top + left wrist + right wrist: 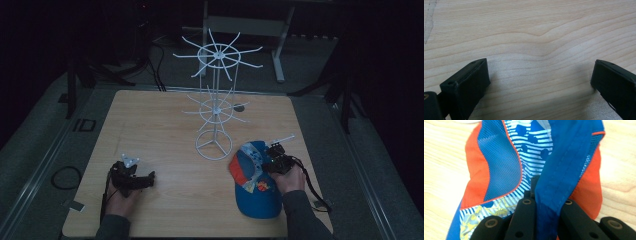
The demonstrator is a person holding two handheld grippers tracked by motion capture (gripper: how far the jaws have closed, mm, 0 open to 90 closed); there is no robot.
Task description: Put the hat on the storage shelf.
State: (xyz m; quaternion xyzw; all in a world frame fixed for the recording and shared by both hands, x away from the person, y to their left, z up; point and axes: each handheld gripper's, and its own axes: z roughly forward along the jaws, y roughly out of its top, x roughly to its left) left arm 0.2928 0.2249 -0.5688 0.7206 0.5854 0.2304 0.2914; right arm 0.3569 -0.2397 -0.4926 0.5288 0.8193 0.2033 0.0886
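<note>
A blue and orange cap (255, 180) with a striped print lies on the wooden table (165, 130) at the front right. My right gripper (274, 159) sits over the cap's far side, shut on a fold of its blue fabric (554, 182). In the right gripper view my two black jaws pinch that fold between them. My left gripper (145, 179) rests at the front left of the table, open. The left gripper view has bare wood between its fingers (471, 82), which stand wide apart.
A white wire display stand (216, 100) with two tiers of radiating hooks rises from a ring base mid-table, just left of and behind the cap. A loose white hook (282, 138) lies beyond the right gripper. Dark floor and cables surround the table.
</note>
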